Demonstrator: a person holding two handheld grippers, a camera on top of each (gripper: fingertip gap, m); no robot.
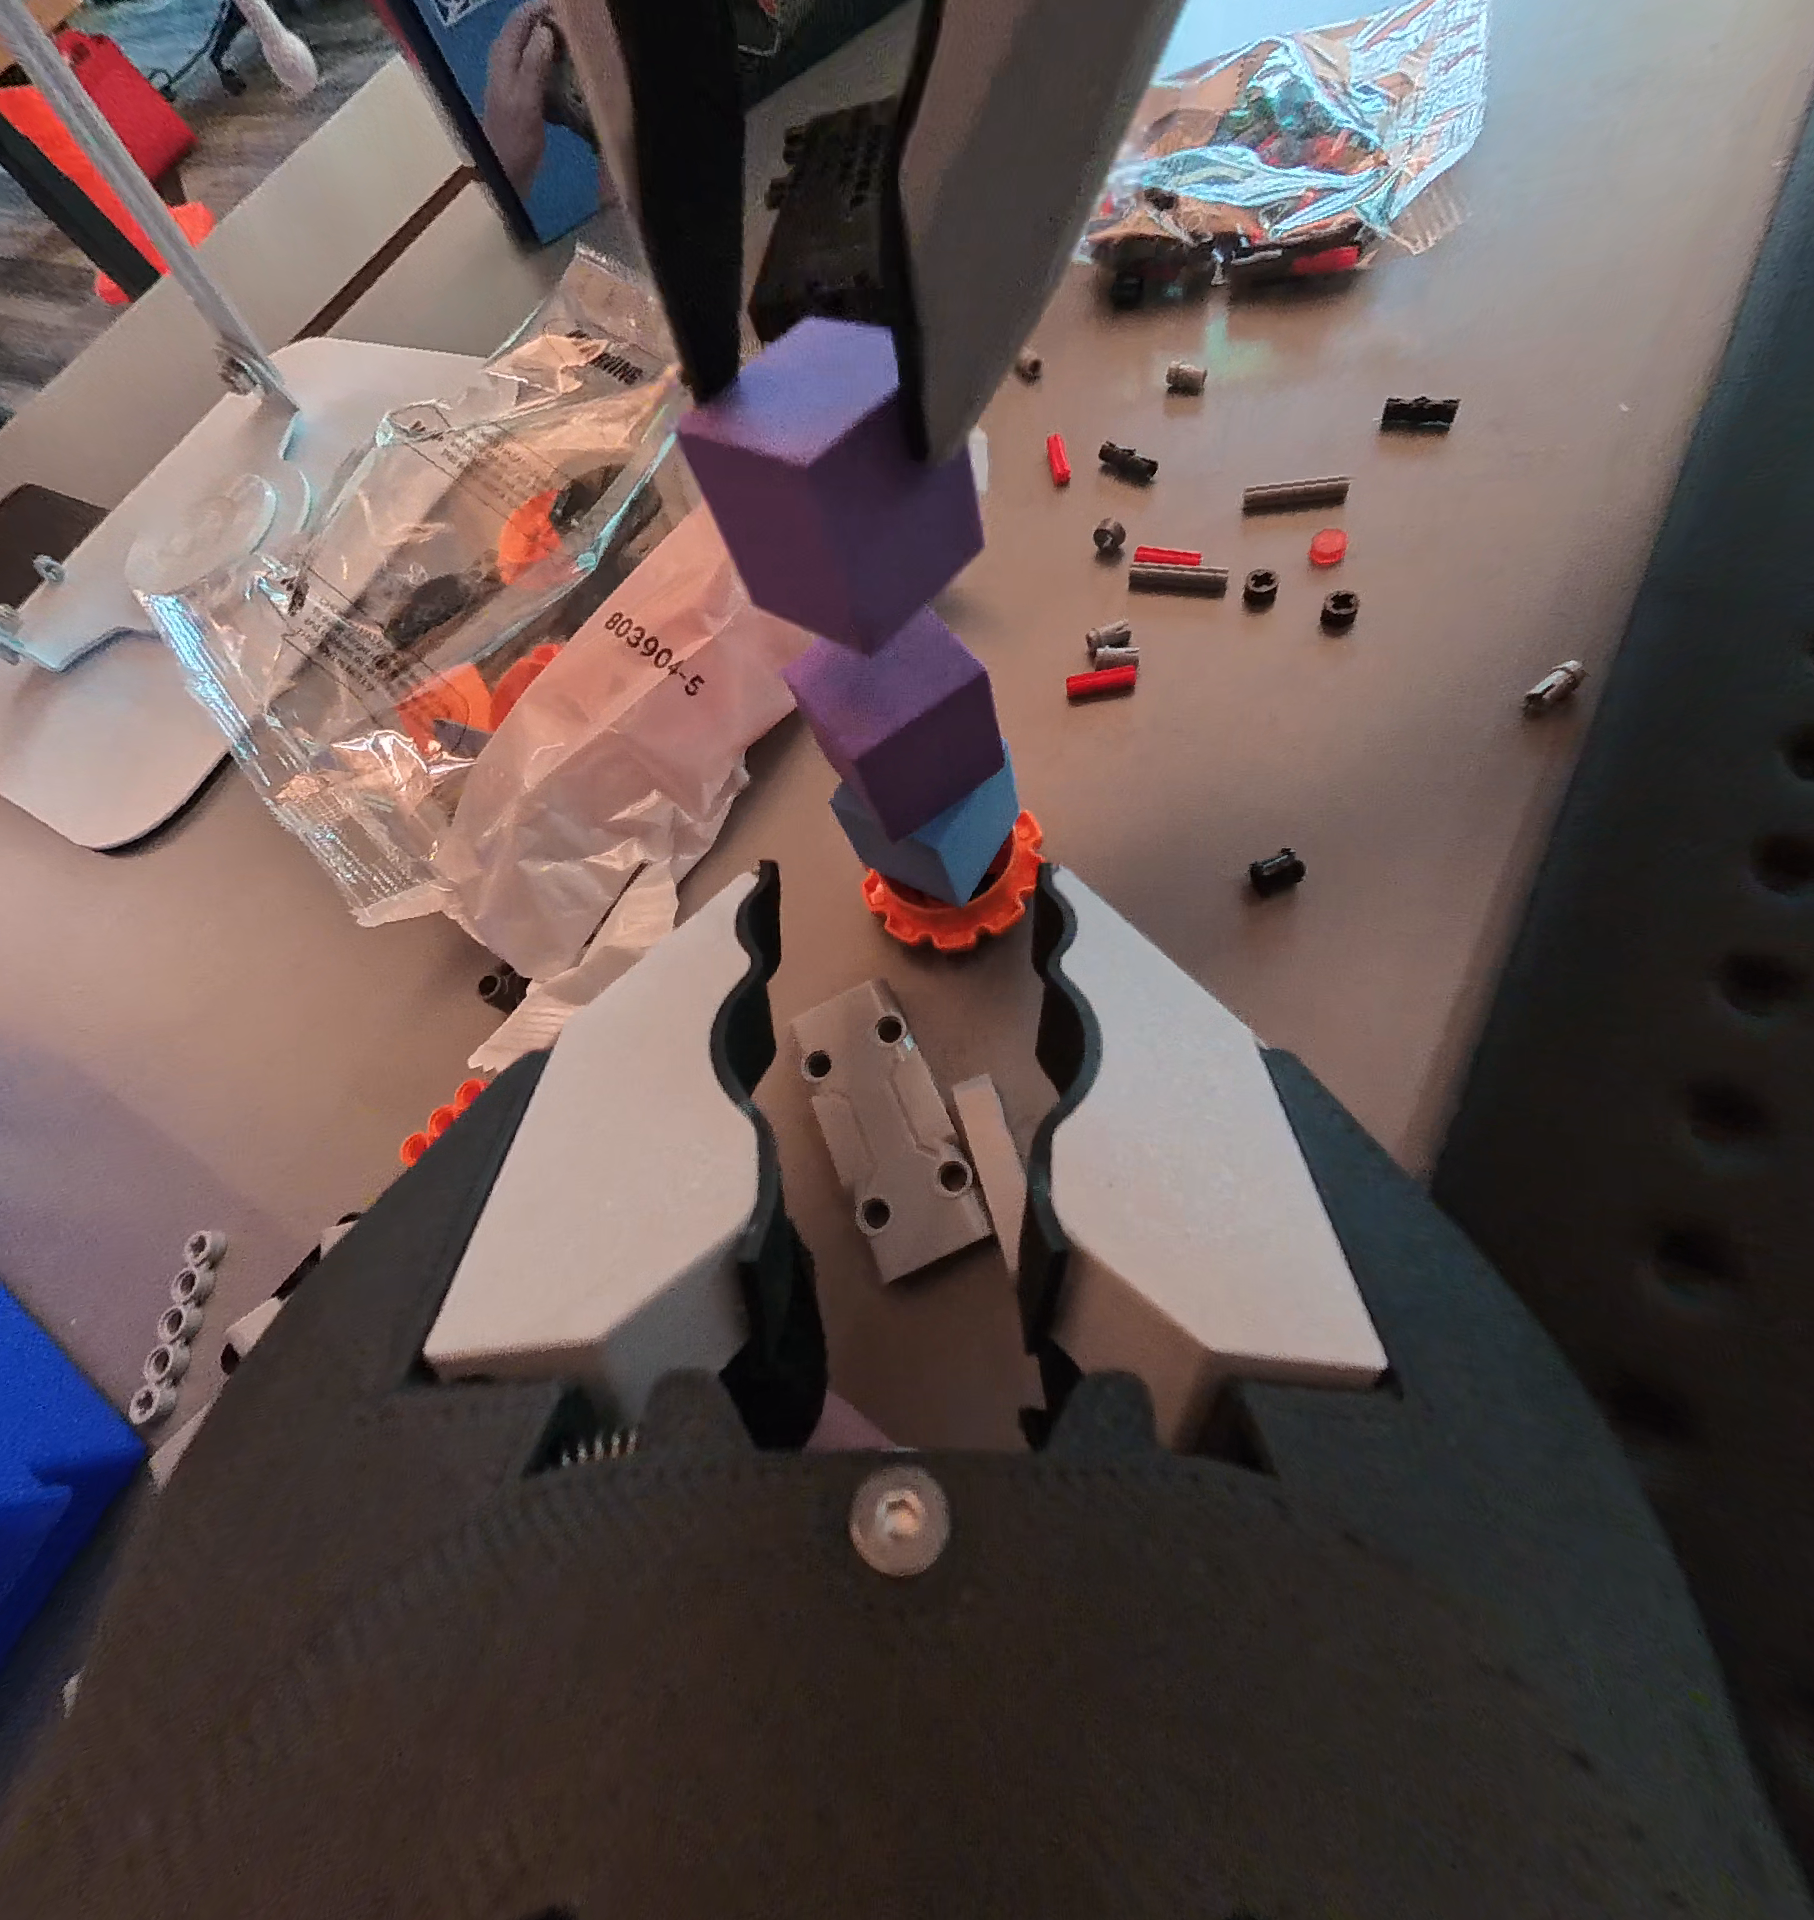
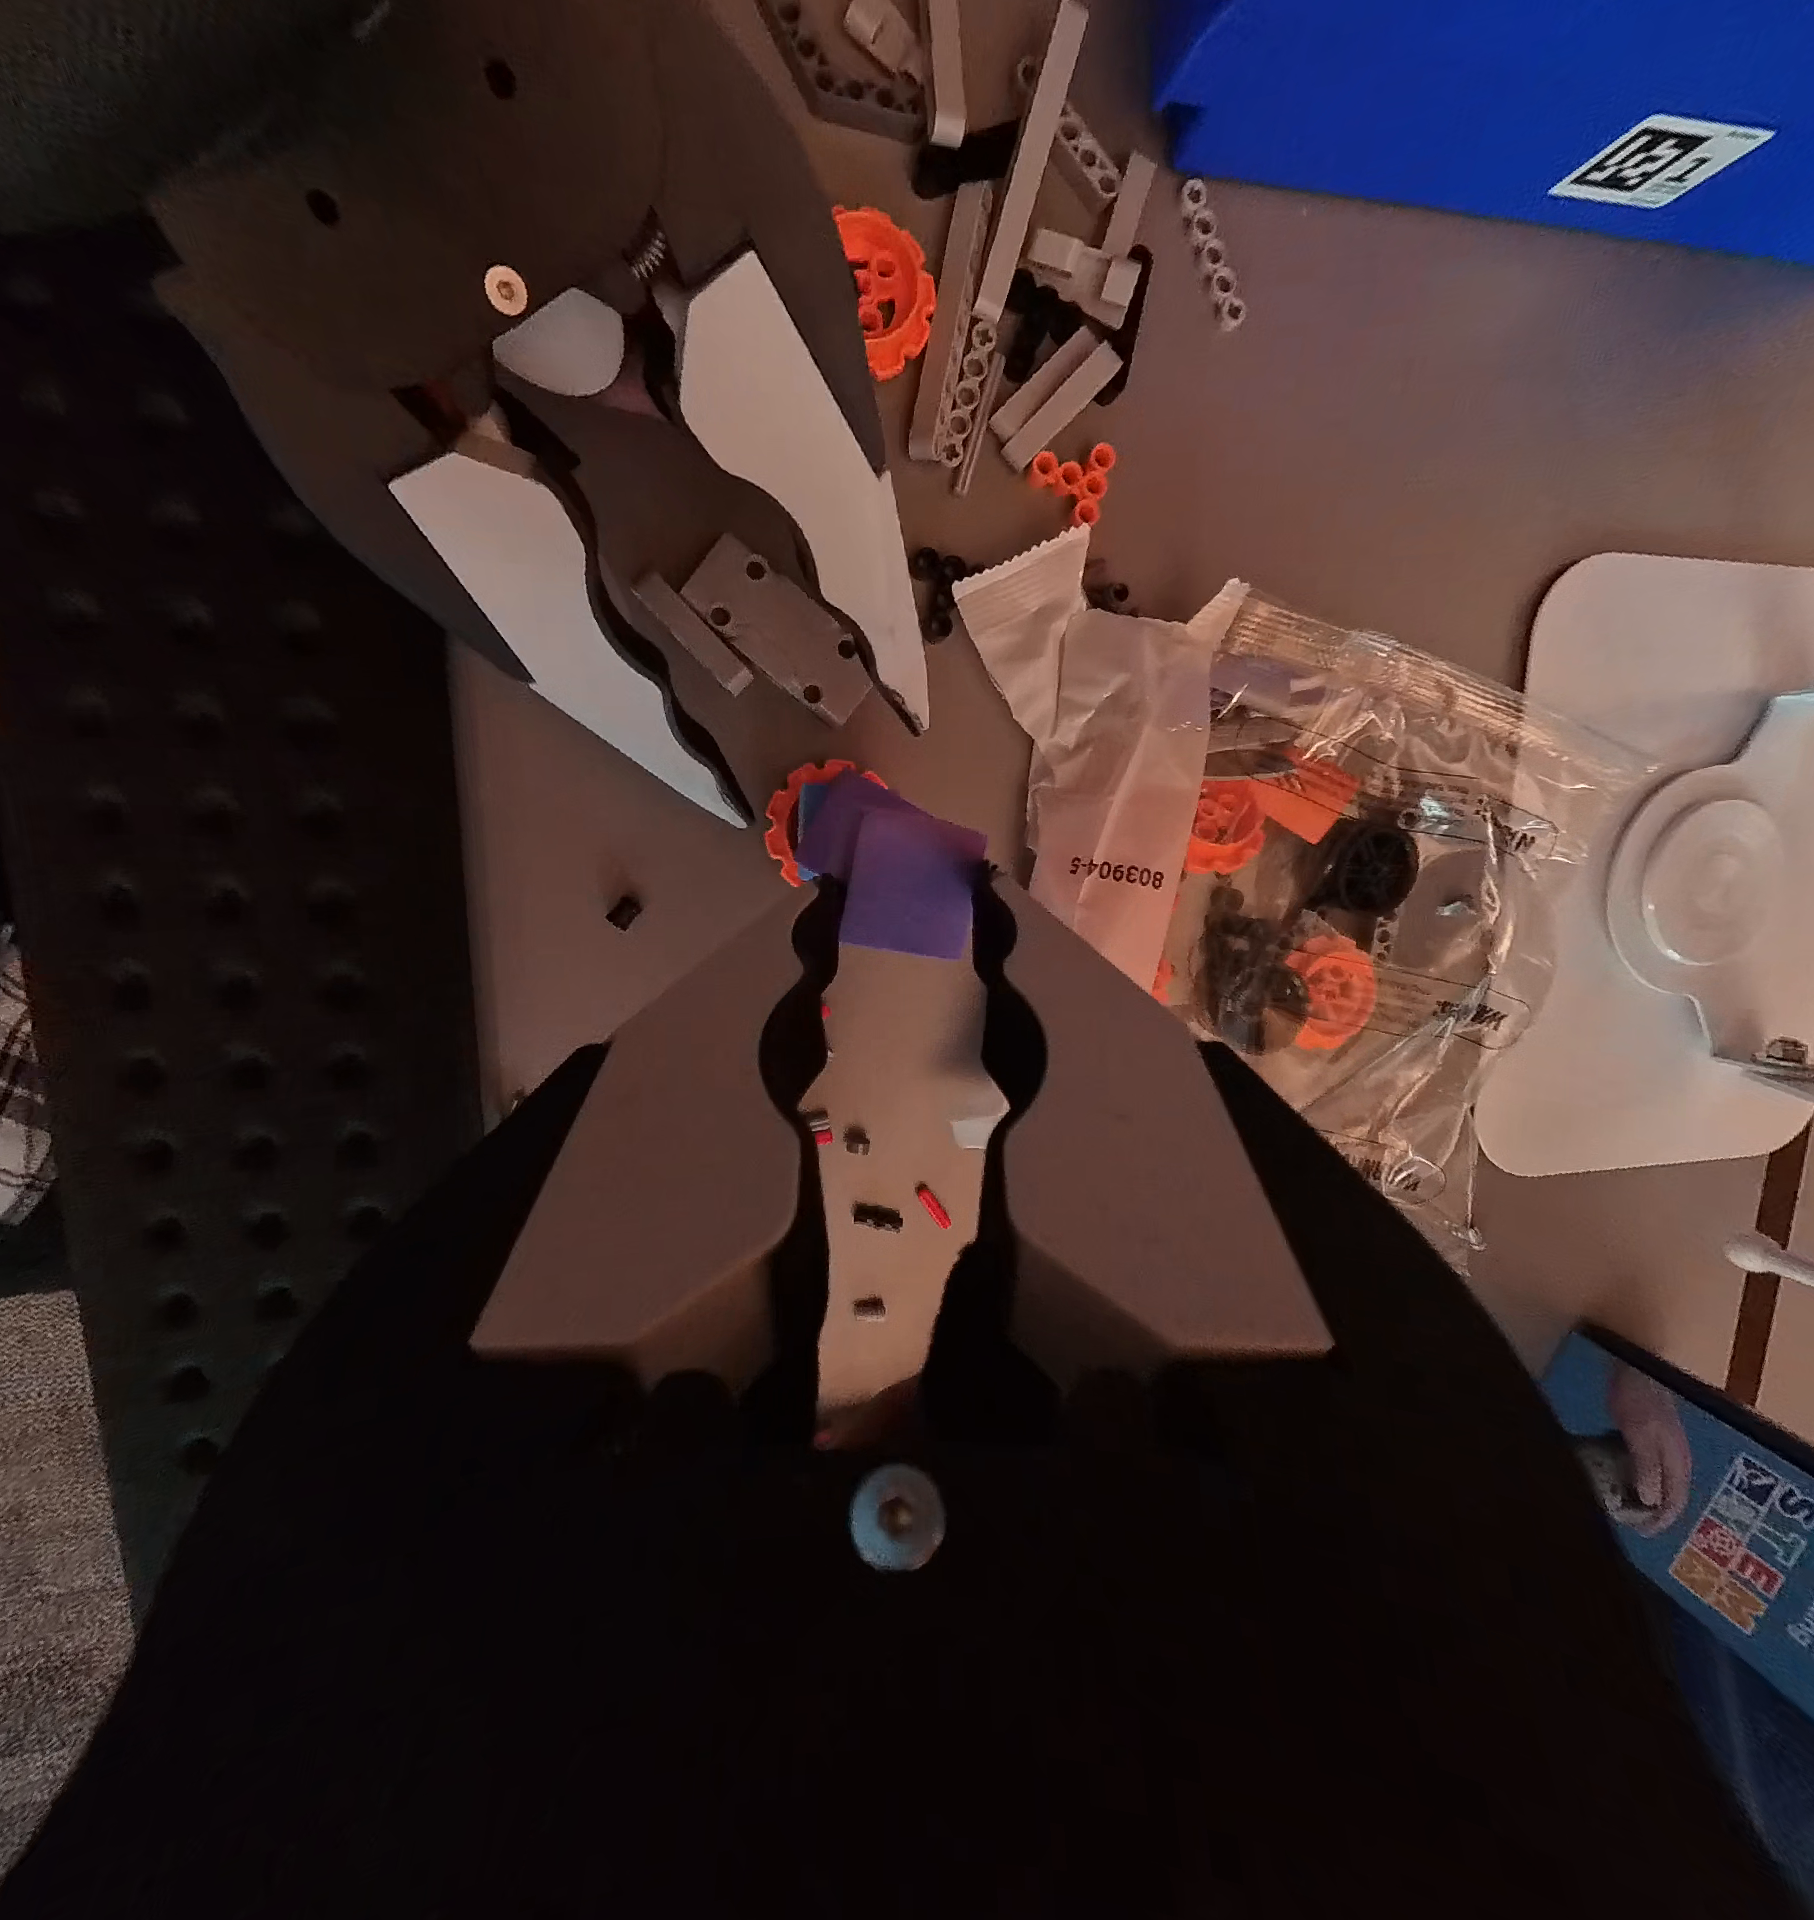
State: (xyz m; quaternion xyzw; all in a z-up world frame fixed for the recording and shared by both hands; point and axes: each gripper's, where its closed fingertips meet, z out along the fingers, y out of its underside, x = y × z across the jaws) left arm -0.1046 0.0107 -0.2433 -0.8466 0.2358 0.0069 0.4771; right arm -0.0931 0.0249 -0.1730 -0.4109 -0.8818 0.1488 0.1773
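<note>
Left gripper (image 1: 903, 914), lower centre of its own view: jaws released, apart over a grey holed block (image 1: 887, 1132) lying on the bench (image 1: 1142, 790). Just beyond its tips, an orange gear wheel (image 1: 950, 925) carries a leaning stack: blue cube (image 1: 934, 831), then purple cube (image 1: 898, 727). Right gripper (image 2: 908, 894) comes in from top of frame, jaws clenched on the upper purple cube (image 1: 841, 499). Left of stack: white bag (image 1: 612, 748) and clear bag (image 1: 383, 582). Small red and grey pins (image 1: 1173, 566) scattered at right.
</note>
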